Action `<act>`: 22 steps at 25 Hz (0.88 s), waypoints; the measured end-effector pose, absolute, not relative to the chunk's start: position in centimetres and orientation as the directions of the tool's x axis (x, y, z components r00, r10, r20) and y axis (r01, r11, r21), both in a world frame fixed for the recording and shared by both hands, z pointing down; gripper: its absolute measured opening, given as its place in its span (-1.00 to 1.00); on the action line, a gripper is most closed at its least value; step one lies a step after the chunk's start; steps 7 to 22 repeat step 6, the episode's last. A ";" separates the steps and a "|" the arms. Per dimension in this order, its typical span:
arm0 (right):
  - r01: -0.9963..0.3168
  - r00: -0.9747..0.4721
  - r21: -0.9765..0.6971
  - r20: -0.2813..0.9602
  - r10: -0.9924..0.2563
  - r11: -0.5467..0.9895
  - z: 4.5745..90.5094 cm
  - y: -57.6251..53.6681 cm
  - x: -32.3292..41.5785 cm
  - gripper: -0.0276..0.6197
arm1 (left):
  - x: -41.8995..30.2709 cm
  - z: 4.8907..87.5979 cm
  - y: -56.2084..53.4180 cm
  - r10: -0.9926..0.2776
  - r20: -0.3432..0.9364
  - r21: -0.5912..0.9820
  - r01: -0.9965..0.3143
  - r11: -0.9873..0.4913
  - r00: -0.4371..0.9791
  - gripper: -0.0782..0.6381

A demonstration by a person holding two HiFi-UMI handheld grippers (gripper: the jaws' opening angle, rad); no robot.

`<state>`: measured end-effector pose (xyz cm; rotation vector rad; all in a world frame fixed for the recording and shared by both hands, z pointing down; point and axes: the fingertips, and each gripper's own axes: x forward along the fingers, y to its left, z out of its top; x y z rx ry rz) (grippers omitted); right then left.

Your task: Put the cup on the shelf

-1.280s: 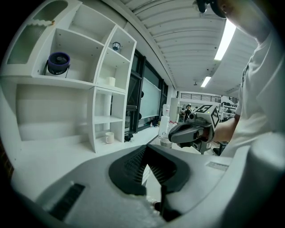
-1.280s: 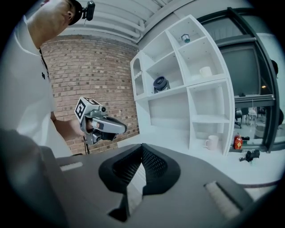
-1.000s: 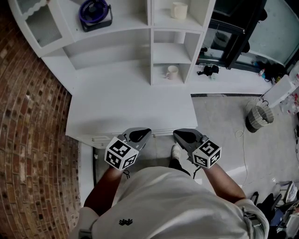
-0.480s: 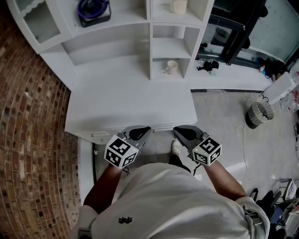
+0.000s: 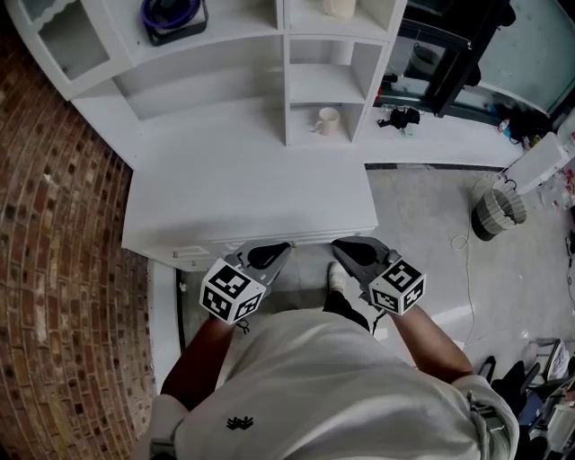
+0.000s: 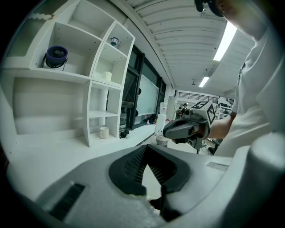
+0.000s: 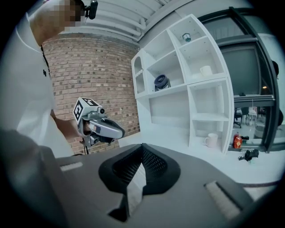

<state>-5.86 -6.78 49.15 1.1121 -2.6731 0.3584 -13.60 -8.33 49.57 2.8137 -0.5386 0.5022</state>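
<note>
Standing cup (image 5: pixel 328 119) well beyond right gripper (image 5: pixel 338 245).

In the head view the desk (image 5: pixel 252 193) fills the middle of the frame, and the shelf (image 5: pixel 328 88) stands along its far edge, toward the top. The cup (image 5: pixel 328 119) sits in the lowest compartment of the shelf's narrow column, top centre. A small fan (image 5: pixel 171 13) stands on the wider board at upper left. The left gripper (image 5: pixel 278 250) and the right gripper (image 5: pixel 341 247) lie side by side, apart, at the desk's near edge, lower centre. A bin (image 5: pixel 492 216) stands on the floor at the right.
</note>
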 end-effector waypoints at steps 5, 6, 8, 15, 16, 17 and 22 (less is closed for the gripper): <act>-0.714 -0.690 -0.123 0.292 -0.662 0.690 48.9 -7.2 -5.8 -0.88 | -13.5 49.6 -8.4 -0.313 0.376 0.152 -0.391 -0.908 0.872 -0.76; -0.712 -0.691 -0.120 0.291 -0.662 0.691 48.8 -7.4 -5.8 -0.88 | -13.5 49.6 -8.5 -0.314 0.376 0.150 -0.391 -0.908 0.872 -0.76; -0.712 -0.691 -0.120 0.291 -0.662 0.691 48.8 -7.4 -5.8 -0.88 | -13.5 49.6 -8.5 -0.314 0.376 0.150 -0.391 -0.908 0.872 -0.76; -0.712 -0.691 -0.120 0.291 -0.662 0.691 48.8 -7.4 -5.8 -0.88 | -13.5 49.6 -8.5 -0.314 0.376 0.150 -0.391 -0.908 0.872 -0.76; -0.712 -0.691 -0.120 0.291 -0.662 0.691 48.8 -7.4 -5.8 -0.88 | -13.5 49.6 -8.5 -0.314 0.376 0.150 -0.391 -0.908 0.872 -0.76; -0.712 -0.691 -0.120 0.291 -0.662 0.691 48.8 -7.4 -5.8 -0.88 | -13.5 49.6 -8.5 -0.314 0.376 0.150 -0.391 -0.908 0.872 -0.76; -0.712 -0.691 -0.120 0.291 -0.662 0.691 48.8 -7.4 -5.8 -0.88 | -13.5 49.6 -8.5 -0.314 0.376 0.150 -0.391 -0.908 0.872 -0.76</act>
